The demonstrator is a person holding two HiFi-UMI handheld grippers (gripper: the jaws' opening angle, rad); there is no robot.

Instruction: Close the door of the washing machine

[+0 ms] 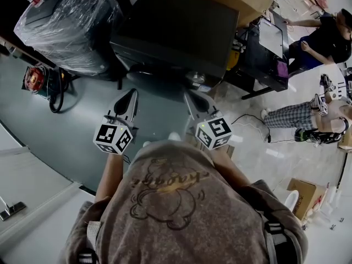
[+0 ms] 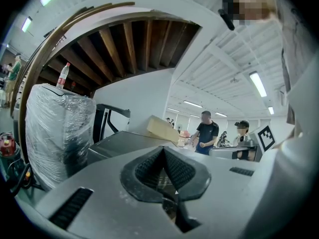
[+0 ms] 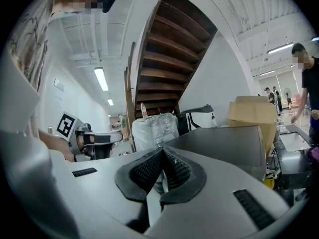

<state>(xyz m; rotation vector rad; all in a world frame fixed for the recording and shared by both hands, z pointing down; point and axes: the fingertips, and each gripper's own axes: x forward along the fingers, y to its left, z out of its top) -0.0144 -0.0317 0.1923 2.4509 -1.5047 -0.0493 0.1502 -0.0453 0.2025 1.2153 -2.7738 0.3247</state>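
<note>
Left gripper point(image 1: 130, 96) and right gripper point(image 1: 192, 97) shut on nothing, level below washing machine point(image 1: 176, 26) at upper centre, door point(image 1: 157, 84) apparently swung out between the tips.

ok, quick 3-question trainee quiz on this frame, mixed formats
1. True or false: the left gripper is gripping part of the washing machine.
2. In the head view, what stands to the left of the washing machine? A) a plastic-wrapped bundle B) a chair C) a ladder
3. In its own view, how do the jaws of the right gripper stand?

Key:
1. False: its jaws are shut on nothing.
2. A
3. Together, with nothing between them.
</note>
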